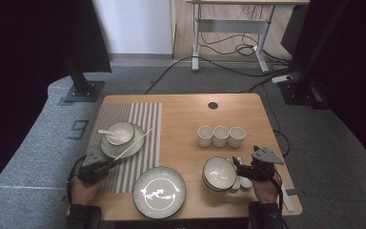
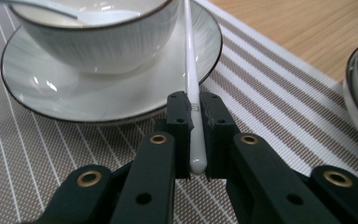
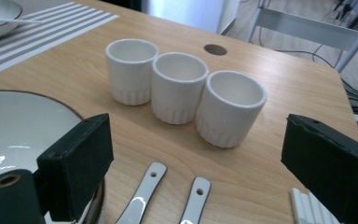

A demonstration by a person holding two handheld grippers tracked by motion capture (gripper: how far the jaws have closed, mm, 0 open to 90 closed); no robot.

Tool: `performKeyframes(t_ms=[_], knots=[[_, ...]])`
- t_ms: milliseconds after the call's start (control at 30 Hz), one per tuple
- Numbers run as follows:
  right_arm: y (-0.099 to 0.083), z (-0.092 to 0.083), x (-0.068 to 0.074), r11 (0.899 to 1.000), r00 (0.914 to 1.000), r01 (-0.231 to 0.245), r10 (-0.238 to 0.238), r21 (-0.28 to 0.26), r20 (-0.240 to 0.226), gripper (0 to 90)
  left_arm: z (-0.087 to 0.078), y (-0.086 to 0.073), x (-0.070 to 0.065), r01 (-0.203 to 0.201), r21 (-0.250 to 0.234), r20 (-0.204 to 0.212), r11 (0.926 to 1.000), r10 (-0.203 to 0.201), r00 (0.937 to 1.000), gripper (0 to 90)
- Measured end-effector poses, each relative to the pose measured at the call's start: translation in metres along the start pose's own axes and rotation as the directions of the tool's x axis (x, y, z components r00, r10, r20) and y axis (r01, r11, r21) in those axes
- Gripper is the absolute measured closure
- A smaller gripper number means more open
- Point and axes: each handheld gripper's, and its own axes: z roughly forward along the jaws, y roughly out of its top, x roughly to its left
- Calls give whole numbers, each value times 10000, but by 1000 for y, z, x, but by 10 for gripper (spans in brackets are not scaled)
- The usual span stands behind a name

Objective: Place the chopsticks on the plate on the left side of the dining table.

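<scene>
A: Nearest in the high view, what lies at the bottom edge?

B: A big plate [image 1: 159, 192] at bottom centre of the worktop [image 1: 186, 119]. Left of it, the left gripper [image 1: 106, 165] sits over the striped mat [image 1: 145, 114]; lower right, the right gripper [image 1: 238, 168] is beside a bowl [image 1: 218, 173].

A: How do the left fingers [image 2: 179, 126] stand?

B: Together, clamped on a white chopstick [image 2: 192, 88]. In the left gripper view its blunt end sits between the pads at centre frame and the shaft runs up across the saucer [image 2: 42, 88] rim, beside the small bowl [image 2: 98, 32]. A spoon [image 2: 81, 14] lies in that bowl at the top left.

A: And the right fingers [image 3: 77, 163]?

B: Wide apart, nothing between them. In the right gripper view one stands at the lower left before the bowl's rim, the other at the lower right.

A: What lies between them?

B: Two spoon handles [image 3: 144, 191] at the bottom centre, flat on the wood, and a ridged white piece [image 3: 307, 207] at the bottom right, partly hidden; I can't tell what it is.

A: Farther back?

B: Three white cups [image 3: 179, 91] in a row, touching, mid frame. Behind them a round hole [image 3: 215, 49] in the worktop. In the high view, a desk frame [image 1: 231, 28] and cables [image 1: 228, 47] lie at the top, on the floor.
</scene>
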Motion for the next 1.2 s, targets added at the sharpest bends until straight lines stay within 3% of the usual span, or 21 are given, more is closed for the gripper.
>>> performKeyframes(t_ms=[267, 700, 900, 1067, 1200], knots=[[-8, -3, -10, 9976, 9963, -613, 631, -327, 591, 92, 2, -2, 1, -67, 310, -217, 9995, 74, 9997, 829], [-16, -1, -14, 9973, 9944, -722, 732, -162, 759, 105, 4, -5, -1, -295, 852, -497, 9959, 338, 9982, 814], [-16, 0, -14, 9972, 9945, -729, 737, -143, 744, 108, 1, -8, 2, -49, 699, -513, 9975, 85, 9986, 797], [-17, -1, -14, 9972, 9944, -735, 744, -147, 753, 110, 1, -8, 1, -61, 658, -451, 9978, 91, 9989, 730], [-17, -1, -15, 9971, 9942, -745, 753, -129, 774, 112, -3, -8, -1, -55, 428, -514, 9991, 77, 9986, 614]])
